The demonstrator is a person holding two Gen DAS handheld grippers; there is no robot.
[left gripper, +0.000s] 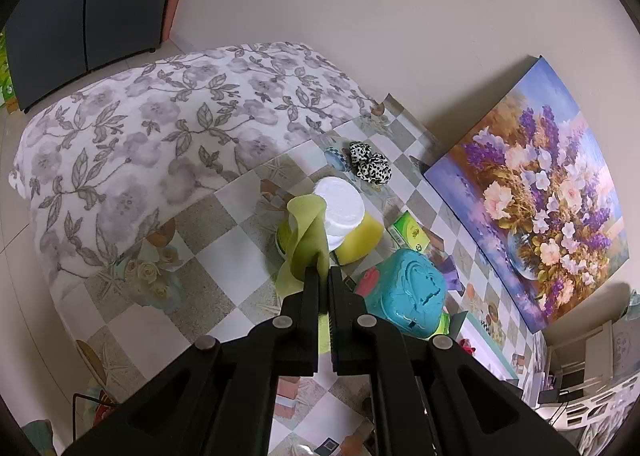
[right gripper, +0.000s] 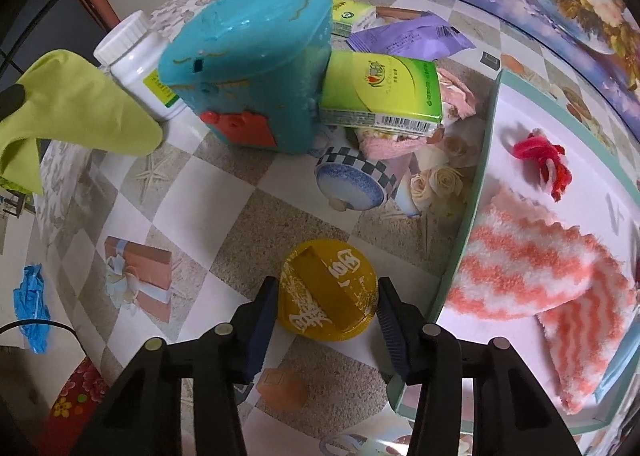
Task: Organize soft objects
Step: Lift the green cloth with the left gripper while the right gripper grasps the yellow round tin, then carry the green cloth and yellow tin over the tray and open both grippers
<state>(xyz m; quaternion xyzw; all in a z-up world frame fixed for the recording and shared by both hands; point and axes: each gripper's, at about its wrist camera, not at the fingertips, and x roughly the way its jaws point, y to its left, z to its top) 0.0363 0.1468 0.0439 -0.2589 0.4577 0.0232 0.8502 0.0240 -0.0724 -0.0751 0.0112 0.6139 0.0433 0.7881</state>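
Note:
My left gripper (left gripper: pixel 325 276) is shut on a lime-green cloth (left gripper: pixel 306 234) and holds it in the air above the table. The same cloth (right gripper: pixel 76 117) hangs at the left of the right wrist view. My right gripper (right gripper: pixel 326 296) is open, its fingers on either side of a yellow jar lid (right gripper: pixel 328 294), not closed on it. A white tray (right gripper: pixel 516 159) at the right holds a pink-and-white fuzzy sock (right gripper: pixel 540 272) and a red fluffy hair tie (right gripper: pixel 546 157). A pink towel (right gripper: pixel 396 141) lies under a green box. A black-and-white spotted scrunchie (left gripper: pixel 370 165) lies farther back.
On the checkered tablecloth stand a teal plastic container (right gripper: pixel 248 59), a white bottle (right gripper: pixel 140 67), green boxes (right gripper: pixel 384 91), a purple packet (right gripper: pixel 408 37), a small bowl (right gripper: pixel 352 179) and a yellow sponge (left gripper: pixel 360 238). A flower painting (left gripper: pixel 540 191) leans on the wall. A floral blanket (left gripper: pixel 160 127) covers the far end.

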